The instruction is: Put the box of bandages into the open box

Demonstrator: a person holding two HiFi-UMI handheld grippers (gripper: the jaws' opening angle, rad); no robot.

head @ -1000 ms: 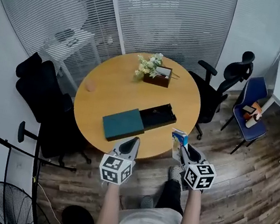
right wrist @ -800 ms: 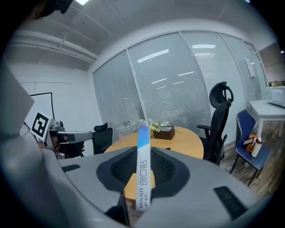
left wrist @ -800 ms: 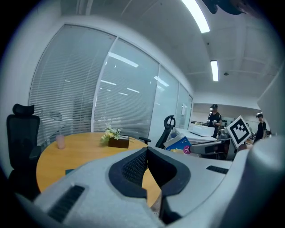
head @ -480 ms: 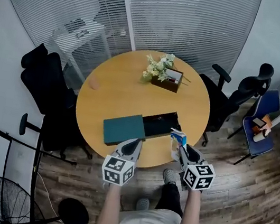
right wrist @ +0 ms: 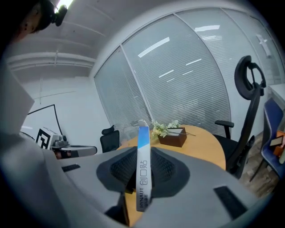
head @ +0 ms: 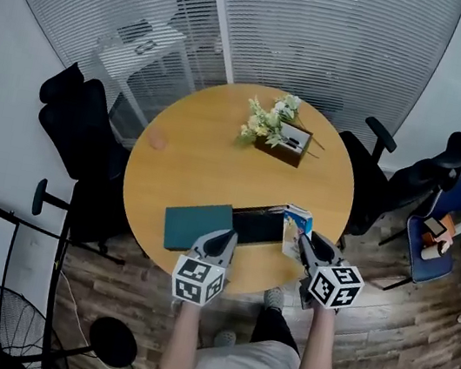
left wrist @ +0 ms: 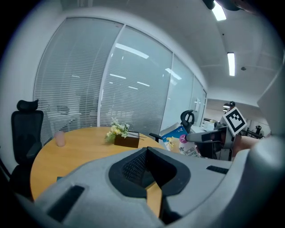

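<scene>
Beside the black open box [head: 257, 226] on the round wooden worktop [head: 203, 166], a slim blue-and-white bandage box [head: 296, 225] is clamped edge-up in the right gripper [head: 304, 242], poised for insertion.

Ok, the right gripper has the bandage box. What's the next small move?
Probably ease the right gripper a little to the left, so the bandage box sits over the open box before it is lowered. The jaws clamp it upright, and in the head view it hangs at the open box's right end, not over the cavity.
</scene>
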